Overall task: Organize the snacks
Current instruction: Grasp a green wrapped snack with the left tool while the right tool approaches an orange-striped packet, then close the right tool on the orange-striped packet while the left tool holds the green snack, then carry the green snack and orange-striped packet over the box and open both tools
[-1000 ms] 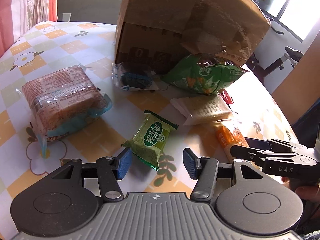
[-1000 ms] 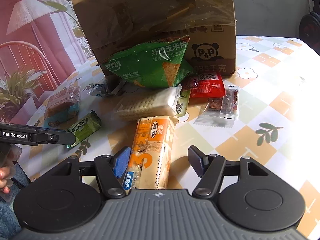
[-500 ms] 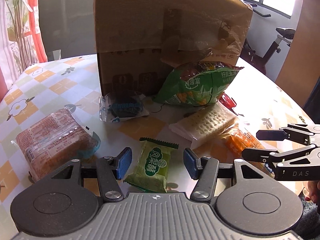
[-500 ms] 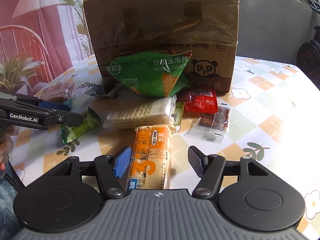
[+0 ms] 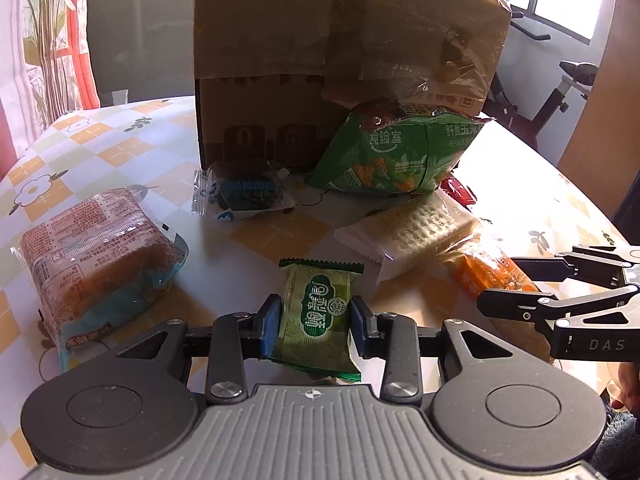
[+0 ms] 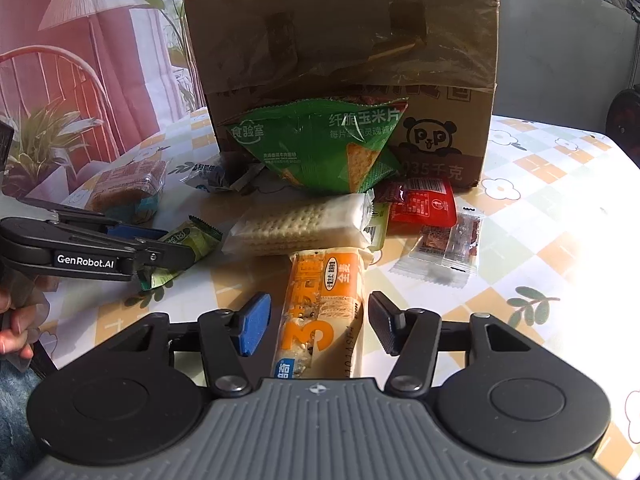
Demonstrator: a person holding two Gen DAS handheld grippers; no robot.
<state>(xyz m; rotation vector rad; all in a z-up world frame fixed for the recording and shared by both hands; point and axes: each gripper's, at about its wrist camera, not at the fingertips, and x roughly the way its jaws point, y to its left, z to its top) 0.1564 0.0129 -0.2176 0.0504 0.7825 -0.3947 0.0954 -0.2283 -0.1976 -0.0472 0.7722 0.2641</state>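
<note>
Since a second earlier: left claw narrowed from wide around the small green pastry packet, closing, blue pads now pressed against both packet edges. Right claw narrowed less, closing, pads apart from the orange cracker pack lying between them on the desk. Both views levelled out, cardboard box now upright in frame.

Read "GenRobot.AI" on the left claw's arm and "DAS" on the right one's. Read a large "3" on the orange pack. Beyond it, a clear sleeve of pale crackers, red sachet and a small clear-wrapped snack. Further, green chip bag leaning against the box, printed with a panda and "P.P". Box contents not visible.
</note>
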